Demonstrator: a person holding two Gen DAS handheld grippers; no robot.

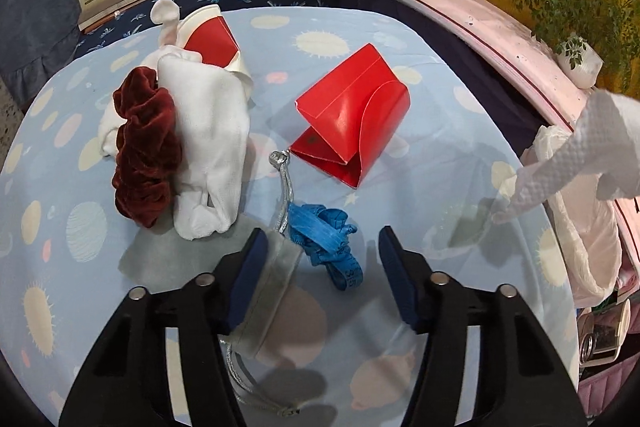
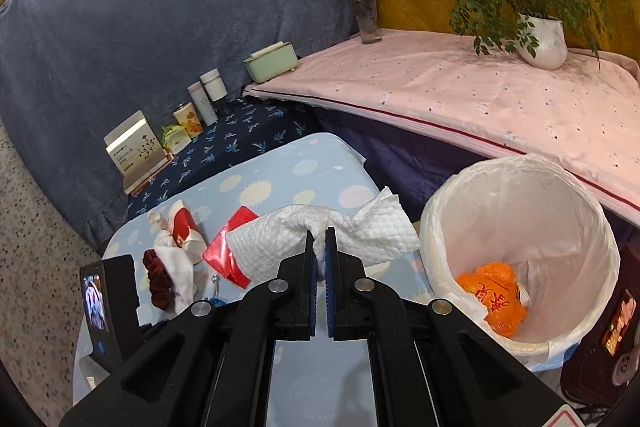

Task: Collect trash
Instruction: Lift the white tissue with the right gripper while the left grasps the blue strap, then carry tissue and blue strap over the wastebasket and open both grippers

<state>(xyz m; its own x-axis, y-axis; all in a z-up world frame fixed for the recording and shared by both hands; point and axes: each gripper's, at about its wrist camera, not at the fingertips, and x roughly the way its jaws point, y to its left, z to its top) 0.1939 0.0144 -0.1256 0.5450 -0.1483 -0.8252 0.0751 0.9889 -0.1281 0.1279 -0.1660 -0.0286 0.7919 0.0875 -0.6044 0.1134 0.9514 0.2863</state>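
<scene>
Two grippers are showing in my feeds, working over a low table (image 1: 400, 39) that is wearing a pale blue cloth printed with planets and suns. Beside it a pink-sheeted platform (image 2: 460, 99) is carrying one white plant pot (image 2: 542, 41) and one glass vase (image 2: 367, 15) of flowers, against a mustard wall.

I am holding my right gripper (image 2: 319, 239) pinched tight on one embossed paper towel (image 2: 352, 227), lifted above the table edge just left of the bin (image 2: 520, 247). That round bin is wearing a thin white liner, and one crumpled orange wrapper (image 2: 498, 295) is lying at its bottom.

I am keeping my left gripper (image 1: 320, 247) wide open and empty, hanging above one tangled blue measuring tape (image 1: 328, 239) and one grey drawstring pouch (image 1: 268, 291). Further along the cloth I am counting one glossy red folded box (image 1: 352, 123), one white towel (image 1: 208, 147) and one dark red velvet scrunchie (image 1: 144, 155) lying against it.
</scene>
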